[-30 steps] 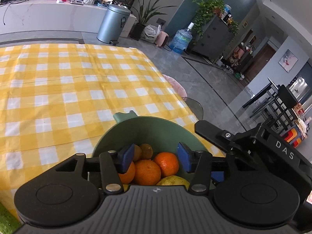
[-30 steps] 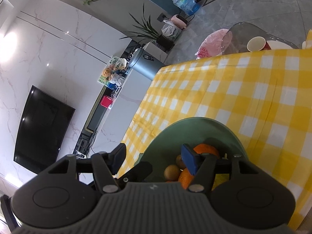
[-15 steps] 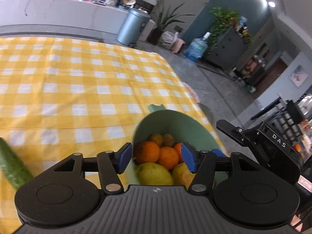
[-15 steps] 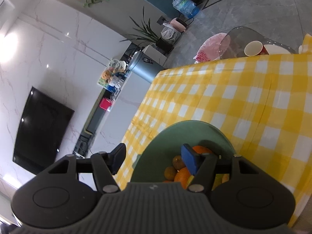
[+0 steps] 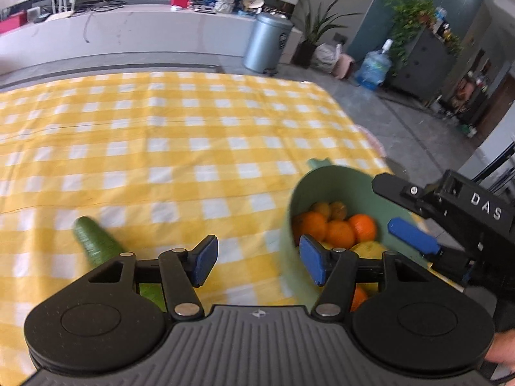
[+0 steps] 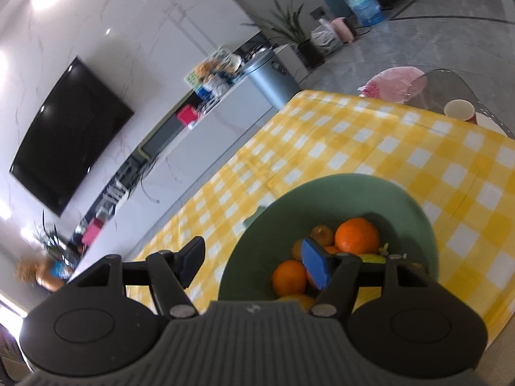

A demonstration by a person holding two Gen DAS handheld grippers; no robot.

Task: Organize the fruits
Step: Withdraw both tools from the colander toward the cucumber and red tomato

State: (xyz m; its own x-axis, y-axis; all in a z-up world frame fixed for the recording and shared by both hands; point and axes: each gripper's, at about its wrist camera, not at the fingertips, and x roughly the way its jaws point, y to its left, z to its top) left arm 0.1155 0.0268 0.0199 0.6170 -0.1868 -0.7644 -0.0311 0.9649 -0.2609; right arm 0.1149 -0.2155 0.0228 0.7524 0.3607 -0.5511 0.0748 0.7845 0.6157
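Since a second ago left gripper has swung off the green plastic bowl, which now sits at its 2 o'clock holding the round oranges. Jaws fairly wide, nothing between them. Dark green cucumber lies on the yellow checked tablecloth at 10 o'clock. Right gripper straddles the bowl's rim (no pad contact), opening.

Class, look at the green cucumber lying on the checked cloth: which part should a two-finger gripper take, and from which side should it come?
Probably the cucumber's mid-length, from above, with the fingers across its narrow width. It lies flat on the tablecloth, long and round, so an end grip would likely let it swing. Its near part is hidden behind the left gripper.
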